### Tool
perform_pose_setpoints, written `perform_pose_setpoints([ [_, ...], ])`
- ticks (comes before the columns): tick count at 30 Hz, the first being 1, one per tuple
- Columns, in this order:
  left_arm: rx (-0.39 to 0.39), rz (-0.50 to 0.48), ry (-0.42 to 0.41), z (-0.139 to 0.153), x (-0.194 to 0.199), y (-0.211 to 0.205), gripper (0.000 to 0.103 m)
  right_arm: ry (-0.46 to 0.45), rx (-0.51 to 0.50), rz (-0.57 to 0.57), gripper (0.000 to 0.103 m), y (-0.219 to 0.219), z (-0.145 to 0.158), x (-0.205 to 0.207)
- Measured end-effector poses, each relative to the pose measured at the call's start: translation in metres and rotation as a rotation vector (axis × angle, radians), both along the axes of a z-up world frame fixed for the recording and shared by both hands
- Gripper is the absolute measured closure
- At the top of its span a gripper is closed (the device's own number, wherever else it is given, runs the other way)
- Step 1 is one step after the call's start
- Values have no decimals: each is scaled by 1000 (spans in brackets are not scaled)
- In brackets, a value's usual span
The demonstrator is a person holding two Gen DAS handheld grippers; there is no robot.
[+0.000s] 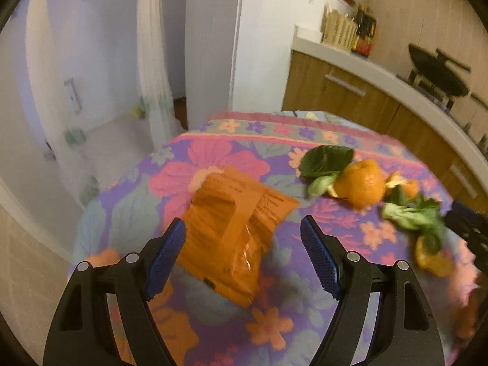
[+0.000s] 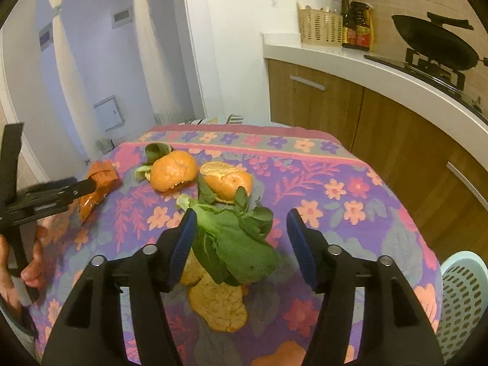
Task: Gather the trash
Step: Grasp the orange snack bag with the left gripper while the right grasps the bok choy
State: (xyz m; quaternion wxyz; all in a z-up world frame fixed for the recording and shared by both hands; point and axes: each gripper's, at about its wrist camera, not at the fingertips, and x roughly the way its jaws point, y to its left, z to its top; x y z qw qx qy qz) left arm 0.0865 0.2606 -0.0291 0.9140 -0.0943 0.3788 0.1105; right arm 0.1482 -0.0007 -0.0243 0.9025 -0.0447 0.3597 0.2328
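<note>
An orange snack wrapper (image 1: pixel 235 222) lies on the flowered tablecloth (image 1: pixel 274 305). My left gripper (image 1: pixel 244 228) is open, its blue pads either side of the wrapper's near end. In the right wrist view the wrapper (image 2: pixel 97 189) is at the left beside the left gripper's arm. Green leaves (image 2: pixel 235 244) lie over a flat orange peel (image 2: pixel 216 302). My right gripper (image 2: pixel 239 219) is open around the leaves. Two more orange peels (image 2: pixel 174 169) (image 2: pixel 228 183) and a leaf (image 2: pixel 155 151) lie beyond; peels (image 1: pixel 363 183) and leaves (image 1: pixel 326 158) also show in the left wrist view.
A light blue perforated basket (image 2: pixel 463 302) stands off the table's right edge. A wooden kitchen counter (image 2: pixel 381 116) with a wok (image 2: pixel 436 42), bottles and a wicker basket runs along the right. A white fridge (image 1: pixel 259 45) stands behind the table.
</note>
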Motion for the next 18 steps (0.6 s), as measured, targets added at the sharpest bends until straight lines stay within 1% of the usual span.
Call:
perform_pose_setpoints([
  [2,-3,5,2,-5,4,2,29,7,-6,4,42,1,-2,2],
  [3,4,16,13,-9,7,2,33,9,-7,4,42,1,-2,2],
  [4,13,20,30,-12,9,1,41,12,-6,6,42,1,-3,3],
  [5,19,16,27,-12,8,0,45,19,-2,12,42,0,-3,4],
  [6,22,9,18,-11,7,-1,53,27,-1,17,42,1,-4,5],
  [8,53,9,20,-11,7,-6,58,47,-14,20,41,3,-7,9],
  [10,86,16,14,-10,6,-10,67,64,-20,20,41,5,-10,13],
  [14,83,21,-18,-6,0,-10,69,101,-52,15,41,9,-17,19],
  [18,63,23,-51,-3,-5,-7,69,81,-94,27,42,16,-18,15],
])
